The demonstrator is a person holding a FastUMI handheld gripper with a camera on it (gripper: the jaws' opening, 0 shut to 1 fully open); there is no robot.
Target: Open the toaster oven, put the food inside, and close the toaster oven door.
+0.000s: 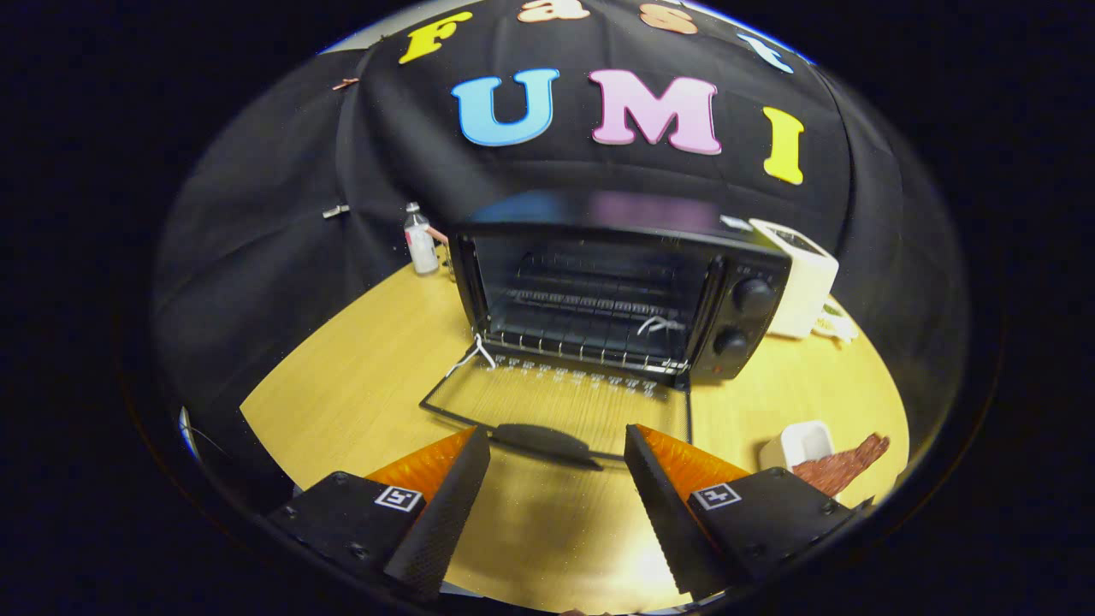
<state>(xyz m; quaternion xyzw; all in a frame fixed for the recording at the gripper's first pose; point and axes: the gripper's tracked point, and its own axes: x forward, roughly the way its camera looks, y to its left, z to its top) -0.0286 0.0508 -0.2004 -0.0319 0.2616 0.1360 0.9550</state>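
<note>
- The gripper (pixel 556 445) hovers above the light wooden tabletop (pixel 342 385), its two fingers spread wide apart with nothing between them but bare wood.
- Just ahead of the fingertips lies the dark oval handle (pixel 547 442) of the glass oven door (pixel 560 398), which is folded fully down and lies flat near the table, so the opening step looks done.
- Beyond the door stands the black toaster oven (pixel 620 291), its cavity open toward the fingers, with a wire rack (pixel 590 338) across the lower part ready to take something.
- Two round black knobs (pixel 751 295) sit one above the other on the oven's panel, on the right-finger side.
- The food, a reddish-brown ridged strip (pixel 843 466), lies on the table out past the right finger, touching or just beside a small white square dish (pixel 800 445); I cannot tell which.
- To my eye the open jaws suit the next job: swinging right to pinch that strip.
- The lowered door juts out between food and rack, so the carry would need to clear it.
- Behind the oven, a small clear bottle (pixel 419 244) stands on the left-finger side and a white boxy appliance (pixel 800 278) on the right, both well clear of the work.
</note>
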